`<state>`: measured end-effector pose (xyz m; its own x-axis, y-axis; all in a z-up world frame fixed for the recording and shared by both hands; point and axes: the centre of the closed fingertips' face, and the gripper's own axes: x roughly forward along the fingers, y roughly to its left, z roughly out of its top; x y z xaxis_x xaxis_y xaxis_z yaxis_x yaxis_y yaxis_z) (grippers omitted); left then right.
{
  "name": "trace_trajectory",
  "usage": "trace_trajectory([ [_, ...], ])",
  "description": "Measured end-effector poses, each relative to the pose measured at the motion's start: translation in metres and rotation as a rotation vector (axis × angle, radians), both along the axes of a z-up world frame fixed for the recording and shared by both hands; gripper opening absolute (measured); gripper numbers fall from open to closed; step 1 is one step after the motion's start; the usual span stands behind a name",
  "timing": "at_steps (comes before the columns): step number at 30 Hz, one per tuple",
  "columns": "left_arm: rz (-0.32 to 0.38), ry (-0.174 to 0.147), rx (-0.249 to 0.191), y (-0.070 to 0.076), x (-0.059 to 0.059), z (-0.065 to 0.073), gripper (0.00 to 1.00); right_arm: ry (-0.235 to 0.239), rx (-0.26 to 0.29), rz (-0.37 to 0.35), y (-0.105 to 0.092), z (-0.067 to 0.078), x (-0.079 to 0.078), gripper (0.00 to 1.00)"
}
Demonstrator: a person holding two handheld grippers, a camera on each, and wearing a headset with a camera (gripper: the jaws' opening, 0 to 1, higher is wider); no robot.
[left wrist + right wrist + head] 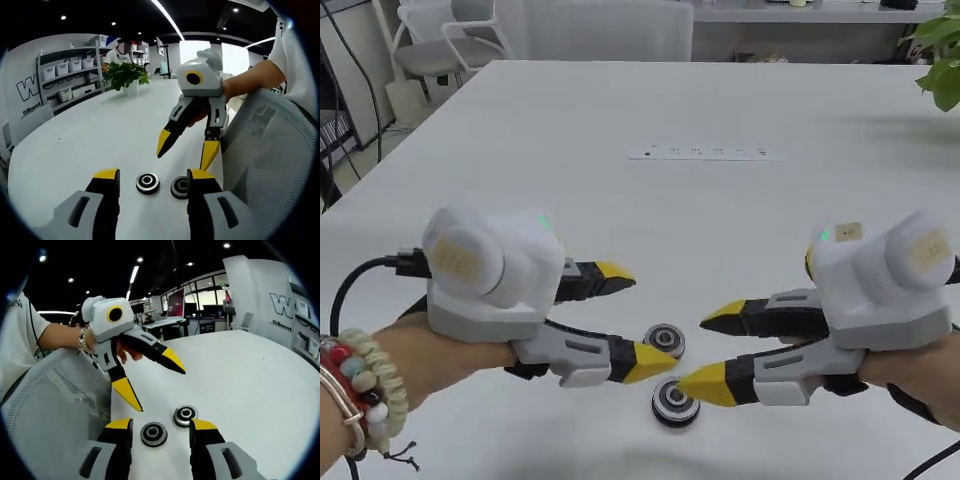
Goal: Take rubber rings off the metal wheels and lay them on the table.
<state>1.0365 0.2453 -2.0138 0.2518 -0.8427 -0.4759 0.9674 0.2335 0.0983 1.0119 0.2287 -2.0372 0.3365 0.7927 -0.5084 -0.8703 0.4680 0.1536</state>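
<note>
1. A broad white table [740, 210] in an open office; I see no tray or bin, so the rings would go on bare tabletop.
2. Two metal wheels lie flat, hubs up, just apart from each other: far wheel [665, 338] and near wheel [675, 402]. Each shows a dark outer band, which I judge is the rubber ring, not yet removed.
3. Left gripper [638, 315] is spread wide and holds nothing; the far wheel sits ahead of its tips.
4. Right gripper [705, 352] is likewise released and empty; the near wheel lies just off its lower tip, so it is closer to that one.
</note>
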Motion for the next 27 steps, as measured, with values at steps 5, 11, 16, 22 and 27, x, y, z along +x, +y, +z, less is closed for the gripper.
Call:
trace_trajectory([
  [5,-0.070,0.017,0.029,-0.012,-0.018,-0.012,0.41,0.010,-0.040,0.026,0.002,-0.009,-0.006,0.38],
  [11,-0.136,0.029,0.074,-0.018,-0.034,-0.029,0.32,0.028,-0.107,0.071,0.001,-0.024,-0.016,0.37],
  [16,-0.152,0.038,0.100,-0.017,-0.038,-0.039,0.24,0.024,-0.142,0.093,0.003,-0.032,-0.019,0.33],
  [22,-0.156,0.038,0.125,-0.016,-0.039,-0.049,0.11,0.031,-0.181,0.094,0.001,-0.042,-0.020,0.29],
  [27,-0.153,0.032,0.125,-0.018,-0.038,-0.049,0.10,0.038,-0.181,0.080,0.003,-0.044,-0.019,0.28],
])
